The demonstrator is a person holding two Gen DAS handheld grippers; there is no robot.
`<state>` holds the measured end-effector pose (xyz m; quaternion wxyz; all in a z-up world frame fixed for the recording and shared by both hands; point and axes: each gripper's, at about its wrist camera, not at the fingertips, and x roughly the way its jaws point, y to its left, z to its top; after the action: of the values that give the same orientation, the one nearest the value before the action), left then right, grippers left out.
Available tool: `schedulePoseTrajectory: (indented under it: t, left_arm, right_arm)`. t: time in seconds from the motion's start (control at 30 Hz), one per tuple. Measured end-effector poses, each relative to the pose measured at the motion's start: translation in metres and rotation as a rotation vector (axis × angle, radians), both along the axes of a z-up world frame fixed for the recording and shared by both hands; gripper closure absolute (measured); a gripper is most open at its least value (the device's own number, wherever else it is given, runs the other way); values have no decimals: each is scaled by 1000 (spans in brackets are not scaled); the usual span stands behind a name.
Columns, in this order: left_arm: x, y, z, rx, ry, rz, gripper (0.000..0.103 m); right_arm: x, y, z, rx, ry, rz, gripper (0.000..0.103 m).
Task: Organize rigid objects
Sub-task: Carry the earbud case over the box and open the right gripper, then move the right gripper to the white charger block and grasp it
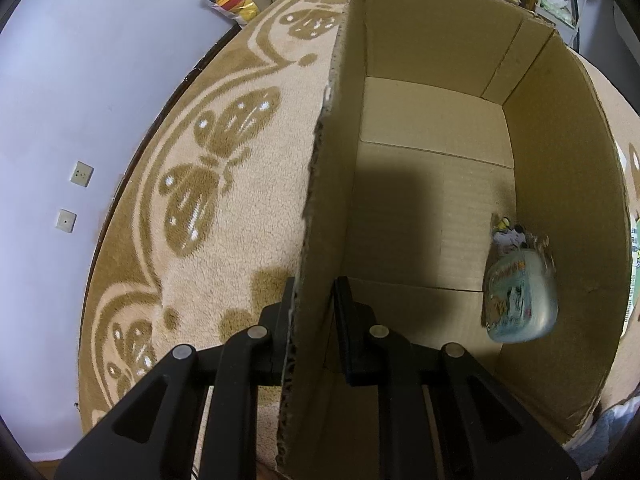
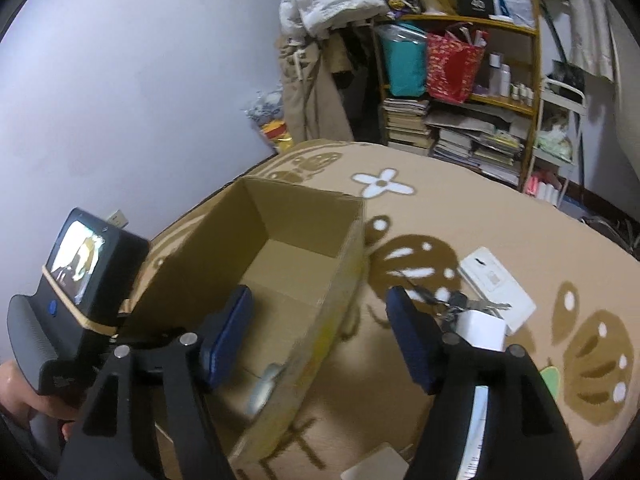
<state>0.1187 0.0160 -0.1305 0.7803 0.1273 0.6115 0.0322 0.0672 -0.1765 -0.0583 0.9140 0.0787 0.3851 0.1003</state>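
An open cardboard box (image 1: 560, 160) stands on a beige carpet with brown butterfly patterns. My left gripper (image 1: 315, 284) is shut on the box's left wall, one black finger outside and one inside. A pale teal printed tin (image 1: 520, 300) with small charms on it appears blurred inside the box, against the right wall. In the right wrist view my right gripper (image 2: 320, 296) is open with blue pads, held above the box (image 2: 192, 264) over its right wall, nothing between the fingers. The tin (image 2: 266, 388) shows low inside the box under it.
On the carpet right of the box lie a bunch of keys (image 2: 460, 304), a flat white case (image 2: 496, 284) and a white cube (image 2: 482, 330). A hand (image 2: 20, 400) holds the left tool's body (image 2: 84, 272). A cluttered shelf (image 2: 460, 100) stands at the back.
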Motion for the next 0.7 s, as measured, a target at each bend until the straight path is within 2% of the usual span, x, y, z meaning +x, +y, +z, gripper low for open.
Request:
schedulePoseTrajectory:
  t: [0.07, 0.17, 0.57, 0.7]
  left_arm:
    - [0, 0, 0, -3, 1, 0, 87]
    - [0, 1, 1, -4, 1, 0, 86]
    - [0, 2, 1, -7, 3, 0, 86]
    - [1, 3, 2, -13, 5, 2, 86]
  right_arm:
    - [2, -9, -2, -16, 16, -28, 14]
    - [4, -24, -8, -68, 47, -81, 14]
    - [10, -86, -44, -20, 213, -239, 14]
    - [12, -97, -52, 24, 229, -261, 14]
